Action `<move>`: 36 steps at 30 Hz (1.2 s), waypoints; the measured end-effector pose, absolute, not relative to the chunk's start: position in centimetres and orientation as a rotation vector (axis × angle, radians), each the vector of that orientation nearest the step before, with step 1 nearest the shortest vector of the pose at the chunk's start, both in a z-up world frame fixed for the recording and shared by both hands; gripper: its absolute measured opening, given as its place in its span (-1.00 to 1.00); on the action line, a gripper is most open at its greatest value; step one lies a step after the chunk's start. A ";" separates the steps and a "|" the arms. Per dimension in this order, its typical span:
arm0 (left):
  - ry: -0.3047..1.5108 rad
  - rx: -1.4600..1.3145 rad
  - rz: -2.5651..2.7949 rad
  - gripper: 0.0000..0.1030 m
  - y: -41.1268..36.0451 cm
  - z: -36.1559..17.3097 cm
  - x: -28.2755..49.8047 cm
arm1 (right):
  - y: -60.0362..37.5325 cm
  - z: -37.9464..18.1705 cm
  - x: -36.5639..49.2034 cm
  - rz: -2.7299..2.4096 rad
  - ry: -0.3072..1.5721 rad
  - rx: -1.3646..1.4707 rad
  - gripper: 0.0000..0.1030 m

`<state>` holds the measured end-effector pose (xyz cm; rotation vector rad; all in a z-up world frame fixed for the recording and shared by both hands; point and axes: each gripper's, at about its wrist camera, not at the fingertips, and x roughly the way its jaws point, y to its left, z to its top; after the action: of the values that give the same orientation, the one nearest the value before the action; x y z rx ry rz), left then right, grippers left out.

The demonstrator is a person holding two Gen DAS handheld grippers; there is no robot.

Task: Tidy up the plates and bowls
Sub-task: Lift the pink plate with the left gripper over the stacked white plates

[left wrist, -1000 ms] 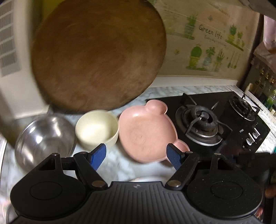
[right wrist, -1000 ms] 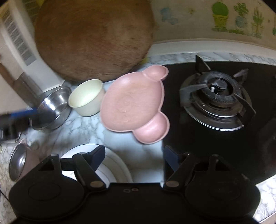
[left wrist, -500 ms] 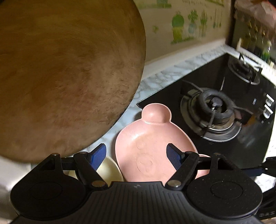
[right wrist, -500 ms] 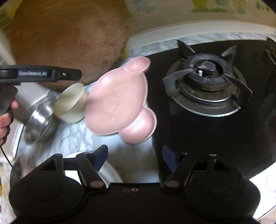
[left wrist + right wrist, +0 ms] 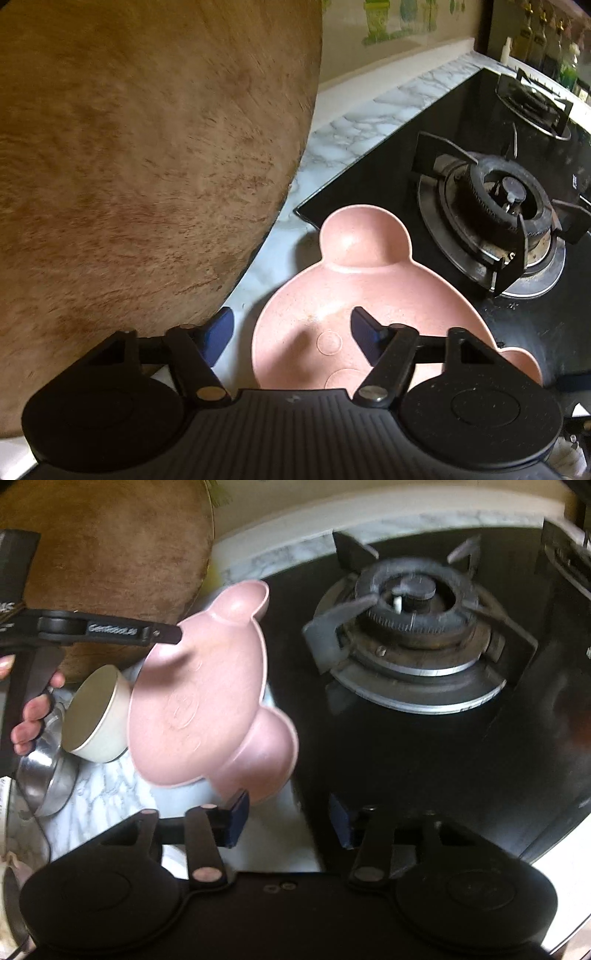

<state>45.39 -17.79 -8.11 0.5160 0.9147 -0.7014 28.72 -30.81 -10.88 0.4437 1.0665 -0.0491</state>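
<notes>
A pink bear-shaped plate lies on the marble counter by the stove's left edge; it also shows in the right wrist view. My left gripper is open, hovering over the plate's left rim, one finger over the plate and one to its left. In the right wrist view the left gripper reaches over the plate's far side. My right gripper is open and empty, just in front of the plate's near ear. A cream bowl stands left of the plate, and a steel bowl left of that.
A big round wooden board leans on the wall at the back left, close to my left gripper. A black gas hob with a burner lies right of the plate and also shows in the right wrist view. Marble counter runs behind.
My left gripper moved forward and down, over the pink plate and close to the board. My right gripper moved closer to the plate's near ear. The plate stayed in place.
</notes>
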 end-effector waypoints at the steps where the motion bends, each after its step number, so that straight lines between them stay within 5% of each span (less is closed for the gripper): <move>1: 0.918 0.514 -0.711 0.33 -17.8 -8.2 45.6 | -30.6 -10.9 28.6 -0.044 1.071 0.451 -0.10; 14: 0.956 0.526 -0.757 -0.04 -18.2 -10.0 46.7 | -30.8 -11.6 29.1 -0.122 1.043 0.616 -0.16; 18: 0.958 0.512 -0.748 -0.30 -17.7 -10.2 47.3 | -30.7 -11.7 29.3 -0.142 1.034 0.638 -0.17; 24: 0.954 0.497 -0.735 -0.70 -17.3 -10.1 48.1 | -30.7 -12.2 29.5 -0.163 1.022 0.675 -0.71; 26: 0.950 0.488 -0.733 -0.78 -17.1 -10.0 48.4 | -30.7 -12.2 29.4 -0.169 1.017 0.674 -0.73; 36: 0.988 0.448 -0.724 -0.83 -16.5 -9.9 49.6 | -30.9 -12.5 29.7 -0.132 1.001 0.649 -0.73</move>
<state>49.57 -16.50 -9.88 0.4481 0.9880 -0.7236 29.68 -30.89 -12.45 0.6492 1.0006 -0.1319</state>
